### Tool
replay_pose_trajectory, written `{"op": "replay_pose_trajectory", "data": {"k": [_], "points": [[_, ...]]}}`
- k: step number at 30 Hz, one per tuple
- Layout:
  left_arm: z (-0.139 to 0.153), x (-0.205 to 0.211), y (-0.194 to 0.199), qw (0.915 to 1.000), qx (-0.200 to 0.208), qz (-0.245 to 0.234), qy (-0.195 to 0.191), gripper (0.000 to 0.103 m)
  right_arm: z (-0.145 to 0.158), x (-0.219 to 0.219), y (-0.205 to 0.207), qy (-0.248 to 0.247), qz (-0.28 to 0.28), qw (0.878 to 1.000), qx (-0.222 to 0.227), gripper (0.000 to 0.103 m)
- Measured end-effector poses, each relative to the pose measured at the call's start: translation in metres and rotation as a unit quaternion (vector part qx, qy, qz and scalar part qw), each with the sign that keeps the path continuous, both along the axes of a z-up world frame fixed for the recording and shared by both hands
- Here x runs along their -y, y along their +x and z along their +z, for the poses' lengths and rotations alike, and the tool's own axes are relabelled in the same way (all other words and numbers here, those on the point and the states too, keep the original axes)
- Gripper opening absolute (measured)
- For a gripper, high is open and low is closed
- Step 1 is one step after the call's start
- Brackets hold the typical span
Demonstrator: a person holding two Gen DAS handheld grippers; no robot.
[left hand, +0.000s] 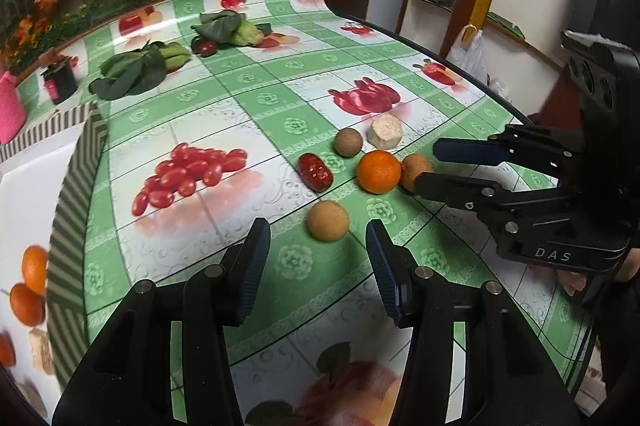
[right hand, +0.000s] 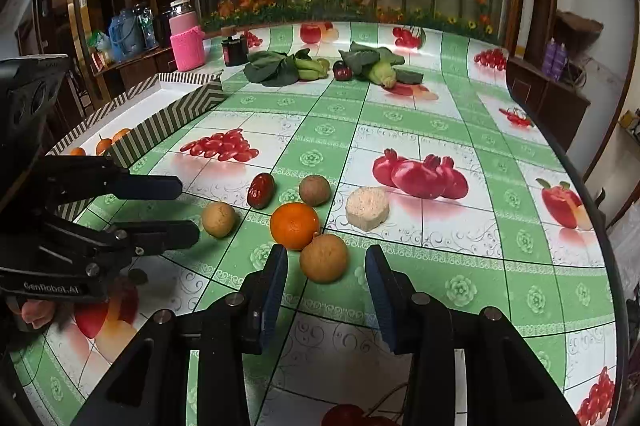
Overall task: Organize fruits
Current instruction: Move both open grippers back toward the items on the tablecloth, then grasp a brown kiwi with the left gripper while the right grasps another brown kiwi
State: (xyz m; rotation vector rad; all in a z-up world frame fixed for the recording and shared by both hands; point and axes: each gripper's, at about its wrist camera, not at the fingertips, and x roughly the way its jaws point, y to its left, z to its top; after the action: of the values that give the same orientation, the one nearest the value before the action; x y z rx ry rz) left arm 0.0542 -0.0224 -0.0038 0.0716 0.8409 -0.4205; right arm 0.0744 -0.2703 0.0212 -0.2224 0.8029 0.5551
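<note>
Several fruits lie close together on the green-and-white fruit-print tablecloth [left hand: 280,98]: an orange [left hand: 378,172] [right hand: 295,226], a red date [left hand: 315,172] [right hand: 261,190], a brown round fruit [left hand: 348,142] [right hand: 315,190], a pale cut chunk [left hand: 385,131] [right hand: 367,207] and two tan round fruits. My left gripper [left hand: 318,226] [right hand: 188,210] is open, and one tan fruit [left hand: 328,221] [right hand: 218,219] sits just ahead of its fingertips, untouched. My right gripper [right hand: 326,254] [left hand: 426,166] is open around the other tan fruit [right hand: 324,258] [left hand: 416,168], with gaps on both sides.
A white box with a striped rim [left hand: 68,210] [right hand: 168,122] stands at the left and holds oranges [left hand: 34,268] [right hand: 104,146]. Leafy greens [right hand: 276,66], corn [right hand: 384,72], a dark fruit [right hand: 342,70], a pink-sleeved bottle [right hand: 187,40] and a black jar [right hand: 235,48] sit at the far end.
</note>
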Motion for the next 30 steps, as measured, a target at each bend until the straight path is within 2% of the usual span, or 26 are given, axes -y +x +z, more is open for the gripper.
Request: {"op": "replay_pose_trajectory", "data": {"k": [5,10,12,13,22,30], "points": [[-0.003,0.01,0.005,0.9999,0.0,-0.009,0.009,0.049,-0.004,-0.001,0.01,0.004,0.002,1.0,-0.018,0.04],[-0.006,0.016,0.009,0.9997,-0.007,-0.006,0.023,0.046,-0.008,-0.002,0.019,0.006,0.0,0.999,-0.04,0.029],[-0.007,0.017,0.01,0.9997,-0.009,-0.007,0.022,0.026,-0.008,-0.001,0.019,0.008,0.0,0.999,-0.042,0.028],[-0.008,0.017,0.01,0.9996,-0.01,-0.006,0.025,0.022,-0.008,-0.001,0.019,0.009,0.0,0.999,-0.042,0.028],[-0.003,0.012,-0.001,0.9999,0.003,0.003,0.014,0.022,-0.002,0.002,0.014,0.021,-0.001,1.0,-0.023,0.028],[0.019,-0.005,-0.026,0.9991,0.031,0.027,-0.007,0.023,0.001,-0.003,0.008,0.002,-0.002,1.0,0.0,0.028]]}}
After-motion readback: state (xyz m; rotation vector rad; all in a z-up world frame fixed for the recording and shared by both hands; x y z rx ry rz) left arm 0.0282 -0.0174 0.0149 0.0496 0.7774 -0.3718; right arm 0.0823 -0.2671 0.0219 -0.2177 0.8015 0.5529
